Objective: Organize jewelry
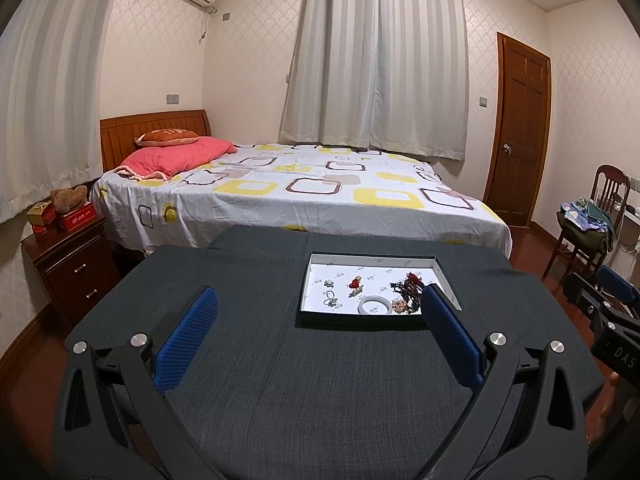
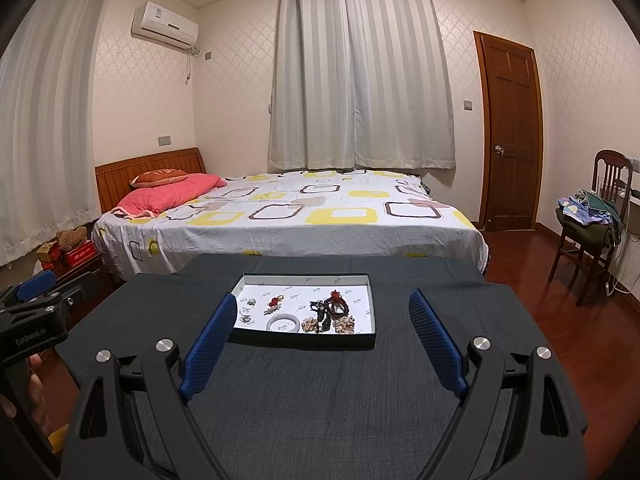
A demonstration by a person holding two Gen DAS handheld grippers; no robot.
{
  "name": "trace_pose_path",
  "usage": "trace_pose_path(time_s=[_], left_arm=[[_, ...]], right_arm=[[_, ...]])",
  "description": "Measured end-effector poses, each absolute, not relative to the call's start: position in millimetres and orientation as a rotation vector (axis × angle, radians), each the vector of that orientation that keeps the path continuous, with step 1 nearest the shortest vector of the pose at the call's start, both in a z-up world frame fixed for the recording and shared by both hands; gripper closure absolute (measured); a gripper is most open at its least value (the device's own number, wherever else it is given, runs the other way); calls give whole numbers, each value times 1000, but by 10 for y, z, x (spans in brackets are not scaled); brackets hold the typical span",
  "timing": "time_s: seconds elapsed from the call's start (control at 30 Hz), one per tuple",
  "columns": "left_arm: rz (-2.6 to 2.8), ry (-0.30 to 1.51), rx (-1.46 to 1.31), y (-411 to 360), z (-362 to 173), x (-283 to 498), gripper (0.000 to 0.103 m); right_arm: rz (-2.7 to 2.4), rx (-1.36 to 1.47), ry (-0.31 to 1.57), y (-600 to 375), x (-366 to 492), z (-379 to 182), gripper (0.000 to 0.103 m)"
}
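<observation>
A shallow black box with a white floor sits on the dark grey table. In it lie a white bangle, a red charm, dark bead bracelets, pale bead bracelets and small silver pieces. My left gripper is open and empty, short of the box. My right gripper is open and empty, short of the box.
A bed stands behind the table. A nightstand is at the left, a chair with clothes at the right, near a wooden door.
</observation>
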State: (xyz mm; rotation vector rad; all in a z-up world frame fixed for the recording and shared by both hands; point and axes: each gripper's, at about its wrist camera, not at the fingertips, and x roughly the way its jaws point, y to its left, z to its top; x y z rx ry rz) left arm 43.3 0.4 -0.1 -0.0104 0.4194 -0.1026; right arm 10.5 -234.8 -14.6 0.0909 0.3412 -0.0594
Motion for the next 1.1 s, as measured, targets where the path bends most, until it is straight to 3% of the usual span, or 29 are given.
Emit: trace_pose_path(time_s=[1.1], left_arm=[[-93,431,-24,179,-140,448,4]], right_arm=[[-56,93,352,-2348,119,-173,18]])
